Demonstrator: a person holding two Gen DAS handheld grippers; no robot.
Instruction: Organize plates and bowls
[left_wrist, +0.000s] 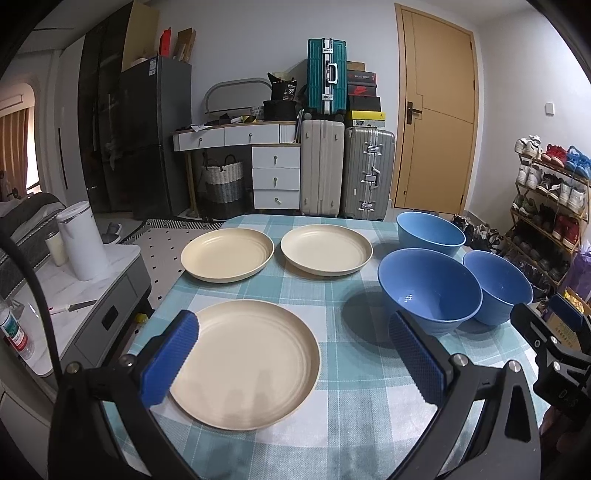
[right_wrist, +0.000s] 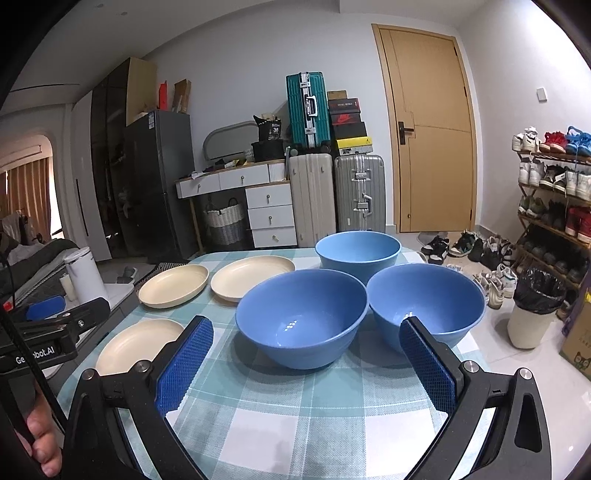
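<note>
On the table (left_wrist: 332, 435), under a teal-and-white checked cloth, three cream plates lie on the left and three blue bowls on the right, none stacked yet.

The left hand-held gripper (left_wrist: 295, 358) hovers with jaws wide apart and empty, its left pad over the near plate (left_wrist: 255, 365). Beyond it lie the far-left plate (left_wrist: 227, 254) and the middle plate (left_wrist: 327, 249), side by side and just apart. The plates are shallow, round and matte, with ringed steps inside a low rim.

The right hand-held gripper (right_wrist: 306, 365) is likewise spread and holds nothing, aimed at the front bowl (right_wrist: 301, 317). The right bowl (right_wrist: 426, 310) sits just beside it, perhaps touching, and the back bowl (right_wrist: 358, 251) stands behind both. The bowls are deep, smooth and glossy, tapering to narrow feet.

Risks, as I judge them: a thin plate rim gives the ribbed pads little to bite, so a plate could slip or tilt. A bowl pinched by one wall may swing and knock its neighbour. The cloth could drag and shift everything.
</note>
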